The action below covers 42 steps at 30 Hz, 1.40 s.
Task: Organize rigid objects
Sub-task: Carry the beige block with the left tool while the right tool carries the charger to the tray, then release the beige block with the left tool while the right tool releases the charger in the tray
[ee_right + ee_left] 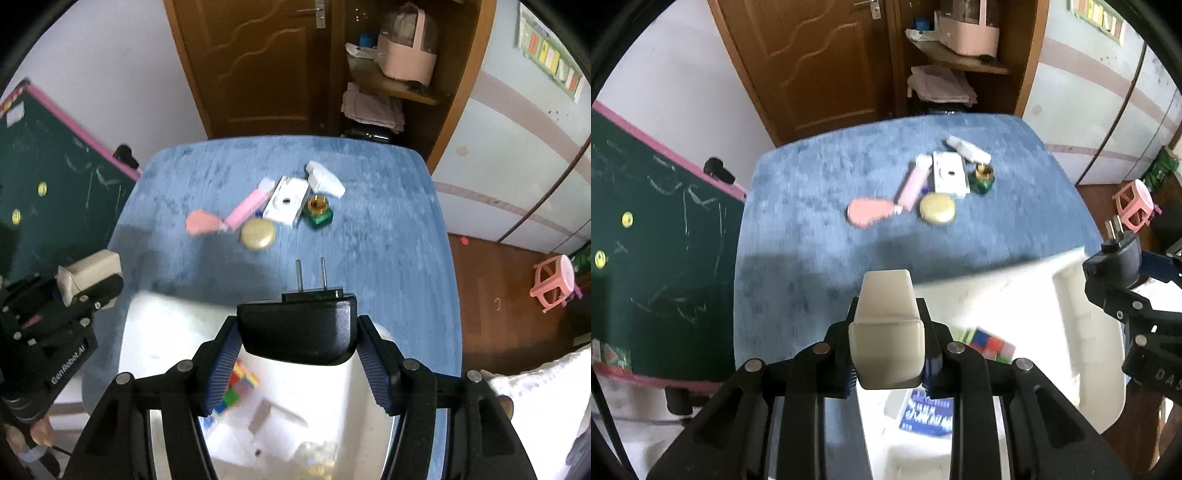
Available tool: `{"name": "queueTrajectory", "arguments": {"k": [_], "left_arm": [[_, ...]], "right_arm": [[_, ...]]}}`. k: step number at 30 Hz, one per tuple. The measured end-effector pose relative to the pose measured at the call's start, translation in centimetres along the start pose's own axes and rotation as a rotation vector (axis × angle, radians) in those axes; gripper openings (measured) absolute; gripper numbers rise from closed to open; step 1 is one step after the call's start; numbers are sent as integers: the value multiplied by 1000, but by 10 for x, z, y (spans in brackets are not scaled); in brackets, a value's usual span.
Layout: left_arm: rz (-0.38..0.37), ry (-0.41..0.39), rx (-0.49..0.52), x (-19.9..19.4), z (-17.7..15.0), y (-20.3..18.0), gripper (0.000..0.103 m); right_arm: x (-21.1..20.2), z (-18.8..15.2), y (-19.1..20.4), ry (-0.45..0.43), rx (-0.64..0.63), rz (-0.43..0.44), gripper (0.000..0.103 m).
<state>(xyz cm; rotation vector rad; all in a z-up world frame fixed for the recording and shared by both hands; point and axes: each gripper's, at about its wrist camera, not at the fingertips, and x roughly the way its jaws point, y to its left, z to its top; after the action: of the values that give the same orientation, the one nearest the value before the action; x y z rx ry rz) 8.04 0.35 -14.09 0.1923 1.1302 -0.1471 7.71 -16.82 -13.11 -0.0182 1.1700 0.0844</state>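
Note:
My left gripper (888, 373) is shut on a beige rectangular block (886, 332), held above the near left edge of a white bin (1071, 295). My right gripper (297, 365) is shut on a black plug adapter (297, 328) with two prongs, held above the same white bin (147, 332). A colourful cube (240, 384) and a blue-printed packet (927, 413) lie in the bin. On the blue table top (812, 206) lie a pink brush (866, 211), a pink tube (914, 184), a white camera (949, 173), a gold compact (937, 209), a green bottle (982, 180) and a white tube (967, 147).
A green chalkboard (646, 240) stands left of the table. A wooden door (820, 62) and shelf (956, 55) are behind it. A pink stool (554, 284) stands on the floor to the right.

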Motion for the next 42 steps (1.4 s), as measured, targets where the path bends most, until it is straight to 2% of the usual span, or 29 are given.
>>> {"name": "queueTrajectory", "arguments": {"k": [8, 14, 26, 32, 34, 36, 42], "left_arm": [[12, 48, 0, 18, -47, -3, 27], [11, 80, 26, 35, -65, -10, 27], [1, 125, 63, 53, -80, -20, 27], [-2, 122, 96, 53, -83, -27, 28], [-16, 133, 103, 53, -84, -28, 33], [-25, 133, 107, 51, -84, -31, 49], [2, 104, 118, 44, -83, -34, 75]], "right_arm": [[6, -59, 19, 4, -55, -68, 63], [21, -90, 24, 31, -82, -136, 63], [41, -102, 28, 71, -62, -162, 63], [53, -103, 26, 101, -42, -170, 63], [54, -102, 26, 103, -47, -181, 63], [56, -102, 27, 103, -55, -206, 63], [55, -102, 30, 89, -78, -245, 64]]}}
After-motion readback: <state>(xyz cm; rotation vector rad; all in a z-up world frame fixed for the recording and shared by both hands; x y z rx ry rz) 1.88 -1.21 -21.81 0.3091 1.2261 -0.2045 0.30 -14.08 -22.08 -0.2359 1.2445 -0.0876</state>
